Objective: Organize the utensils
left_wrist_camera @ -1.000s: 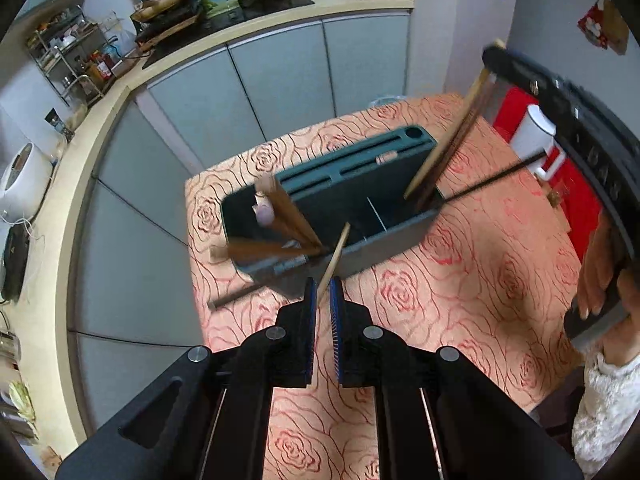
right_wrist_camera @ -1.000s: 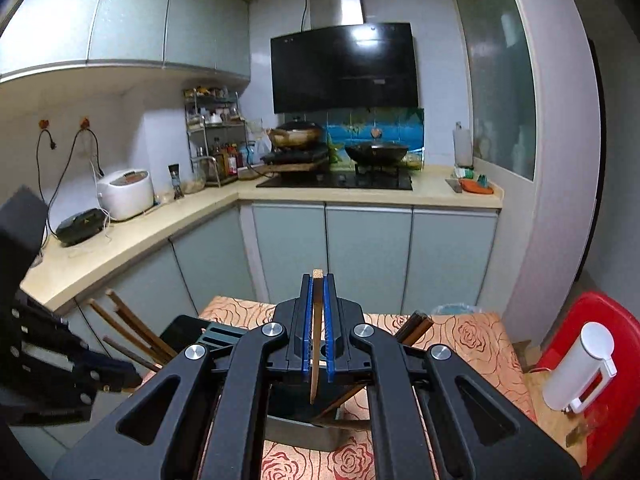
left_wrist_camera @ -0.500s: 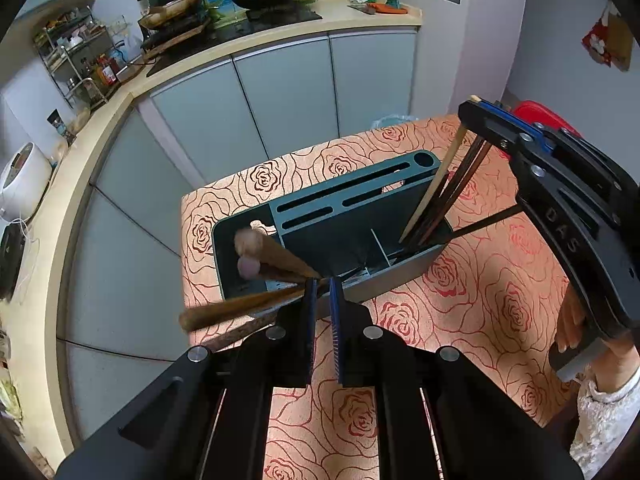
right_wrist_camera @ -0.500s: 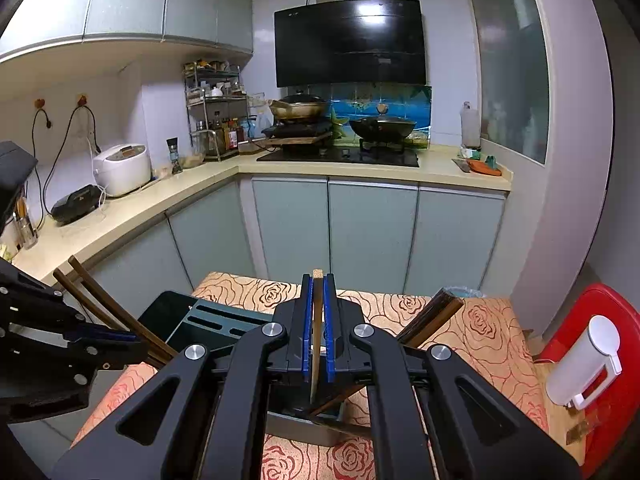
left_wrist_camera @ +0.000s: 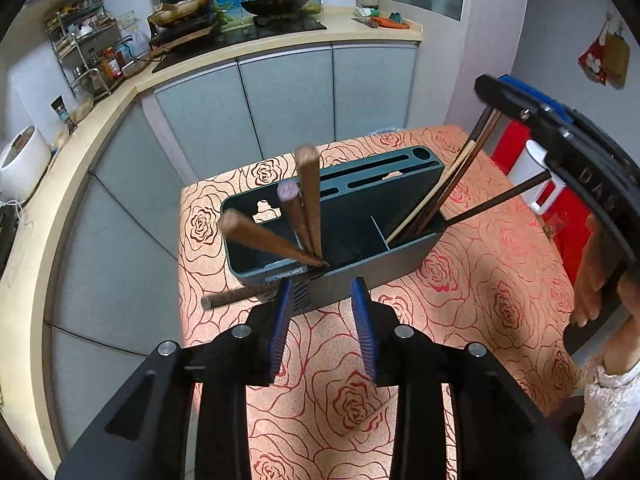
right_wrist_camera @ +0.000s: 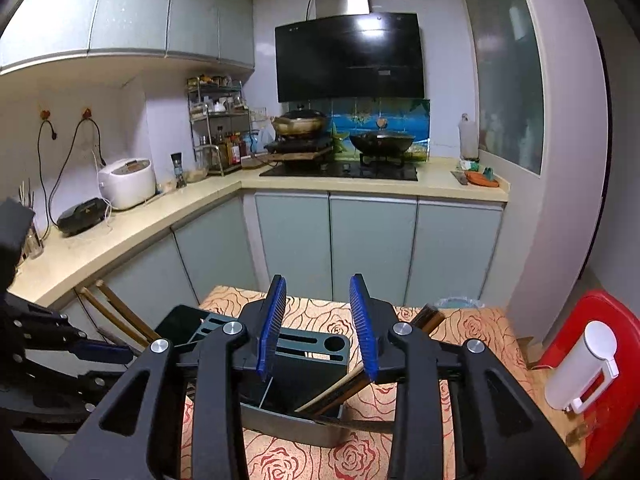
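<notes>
Tongs first. Left gripper (left_wrist_camera: 323,292) hangs above the near wall of the utensil holder (left_wrist_camera: 360,276); its jaws have just been opening and now stand spread, blue pads apart, nothing between them. Right gripper (right_wrist_camera: 318,300) likewise: jaws have just been opening, pads now apart, with no chopstick between them.

Utensil holder is a dark teal box with slotted back and a divider, standing on the table (left_wrist_camera: 460,300), which is covered with a rose-patterned cloth. In its left compartment lean three brown chopsticks (left_wrist_camera: 310,200), tips down near the front wall, upper ends fanning up and to the left. In the right compartment a second bundle of chopsticks (left_wrist_camera: 440,196) leans to the right; their upper ends lie close under the right gripper's body as seen from the left wrist. One dark stick (left_wrist_camera: 496,200) slants out low over the right rim. Another dark stick (left_wrist_camera: 236,298) lies on the cloth beside the holder's front left corner.

Person's hand (left_wrist_camera: 596,280) grips the right tool's handle at the frame's right edge. Beyond the table: grey cabinets (right_wrist_camera: 372,248), a cream counter, a stove with wok (right_wrist_camera: 380,142), a white rice cooker (right_wrist_camera: 128,182), and a red stool (right_wrist_camera: 600,344) bearing a white container (right_wrist_camera: 580,368).
</notes>
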`<state>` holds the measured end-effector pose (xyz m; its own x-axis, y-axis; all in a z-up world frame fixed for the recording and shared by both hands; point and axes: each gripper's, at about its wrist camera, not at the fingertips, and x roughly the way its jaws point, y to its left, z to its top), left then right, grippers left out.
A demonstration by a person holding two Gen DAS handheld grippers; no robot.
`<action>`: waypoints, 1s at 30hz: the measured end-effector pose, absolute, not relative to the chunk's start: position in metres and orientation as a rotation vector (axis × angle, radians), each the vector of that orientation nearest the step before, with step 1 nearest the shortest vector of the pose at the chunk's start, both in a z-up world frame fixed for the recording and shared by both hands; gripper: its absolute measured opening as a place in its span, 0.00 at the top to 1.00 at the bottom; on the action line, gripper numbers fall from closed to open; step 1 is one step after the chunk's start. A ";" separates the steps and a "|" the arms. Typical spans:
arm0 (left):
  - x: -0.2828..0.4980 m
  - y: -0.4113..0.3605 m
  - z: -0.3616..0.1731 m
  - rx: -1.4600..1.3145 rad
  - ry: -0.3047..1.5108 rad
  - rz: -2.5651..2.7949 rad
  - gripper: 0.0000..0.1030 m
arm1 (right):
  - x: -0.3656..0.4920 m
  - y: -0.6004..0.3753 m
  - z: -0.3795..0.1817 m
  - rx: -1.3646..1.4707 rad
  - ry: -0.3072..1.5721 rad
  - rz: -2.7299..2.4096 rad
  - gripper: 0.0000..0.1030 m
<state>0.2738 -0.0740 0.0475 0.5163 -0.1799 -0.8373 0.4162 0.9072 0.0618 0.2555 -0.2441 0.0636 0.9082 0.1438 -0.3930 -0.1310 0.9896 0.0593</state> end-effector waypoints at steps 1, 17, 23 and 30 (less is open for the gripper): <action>0.271 -0.072 0.047 0.266 0.961 -0.364 0.69 | 0.251 -0.246 0.066 0.034 0.400 0.144 0.68; 0.198 -0.042 -0.044 0.276 0.954 -0.493 0.63 | 0.124 -0.272 0.037 0.054 0.349 0.234 0.68; 0.174 -0.026 -0.100 0.284 0.969 -0.520 0.63 | 0.090 -0.279 -0.001 0.067 0.400 0.227 0.68; 0.157 -0.018 -0.134 0.281 0.960 -0.552 0.64 | 0.076 -0.289 -0.025 0.130 0.437 0.205 0.68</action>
